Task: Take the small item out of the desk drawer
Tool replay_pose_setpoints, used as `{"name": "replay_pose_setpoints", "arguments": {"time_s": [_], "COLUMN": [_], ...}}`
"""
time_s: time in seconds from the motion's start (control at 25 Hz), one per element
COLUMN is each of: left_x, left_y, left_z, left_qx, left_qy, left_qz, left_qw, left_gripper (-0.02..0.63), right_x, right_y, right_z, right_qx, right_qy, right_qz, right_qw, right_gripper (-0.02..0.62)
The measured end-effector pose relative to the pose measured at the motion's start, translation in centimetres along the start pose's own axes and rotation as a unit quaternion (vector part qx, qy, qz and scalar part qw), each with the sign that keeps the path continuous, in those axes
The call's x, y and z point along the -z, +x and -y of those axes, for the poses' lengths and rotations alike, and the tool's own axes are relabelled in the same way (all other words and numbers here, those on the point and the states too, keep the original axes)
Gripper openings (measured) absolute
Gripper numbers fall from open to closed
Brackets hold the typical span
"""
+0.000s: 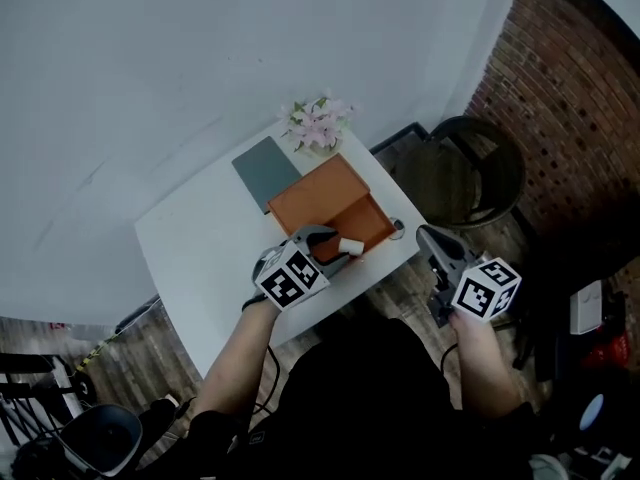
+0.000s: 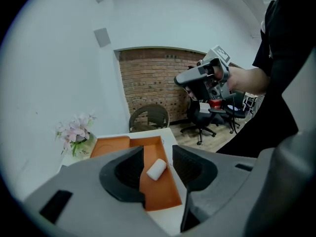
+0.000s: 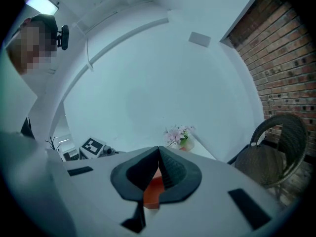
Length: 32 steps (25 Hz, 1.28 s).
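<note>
An orange drawer (image 1: 368, 218) stands drawn out of its orange box (image 1: 315, 193) on the white table (image 1: 200, 258). A small white cylinder (image 1: 351, 246) lies in the drawer near its front end, also clear in the left gripper view (image 2: 157, 169) on the drawer floor (image 2: 160, 194). My left gripper (image 1: 338, 249) hangs just over it, open, the pads (image 2: 129, 169) apart on either side and not pressing it. My right gripper (image 1: 424, 234) is off the table's right edge, raised, shut with nothing between its jaws (image 3: 159, 152).
A pot of pink flowers (image 1: 318, 123) and a grey-green notebook (image 1: 265, 173) sit behind the box. A wicker chair (image 1: 470, 173) stands by the brick wall (image 1: 570, 98) to the right. An office chair (image 2: 200, 117) shows in the left gripper view.
</note>
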<state>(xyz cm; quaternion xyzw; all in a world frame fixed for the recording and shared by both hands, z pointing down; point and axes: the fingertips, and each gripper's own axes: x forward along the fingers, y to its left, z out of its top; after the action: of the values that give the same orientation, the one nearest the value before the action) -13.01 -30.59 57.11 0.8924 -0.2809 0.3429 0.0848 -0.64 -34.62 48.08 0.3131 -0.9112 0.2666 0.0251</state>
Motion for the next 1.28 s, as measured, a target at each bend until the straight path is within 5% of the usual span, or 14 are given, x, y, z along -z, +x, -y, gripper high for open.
{"name": "replay_pose_setpoints", "arguments": {"time_s": [0.44, 0.92, 1.28], "left_x": [5.2, 8.4, 8.9], "left_y": [6.5, 11.0, 13.1], "left_z": [-1.0, -1.0, -0.5], "left_qx": [0.093, 0.125, 0.127], "left_qy": [0.027, 0.152, 0.211], "left_qz": [-0.097, -0.219, -0.263], "left_qw": [0.9905, 0.9556, 0.933], "left_gripper": [0.215, 0.218, 0.218], "right_x": [1.6, 2.7, 2.8], "right_y": [1.2, 0.2, -2.0], "right_z": [3.4, 8.1, 9.2], "right_qx": [0.018, 0.045, 0.063], "right_qy": [0.027, 0.064, 0.069], "right_qz": [-0.021, -0.03, -0.024], "right_qw": [0.999, 0.996, 0.995], "right_gripper": [0.005, 0.005, 0.005]}}
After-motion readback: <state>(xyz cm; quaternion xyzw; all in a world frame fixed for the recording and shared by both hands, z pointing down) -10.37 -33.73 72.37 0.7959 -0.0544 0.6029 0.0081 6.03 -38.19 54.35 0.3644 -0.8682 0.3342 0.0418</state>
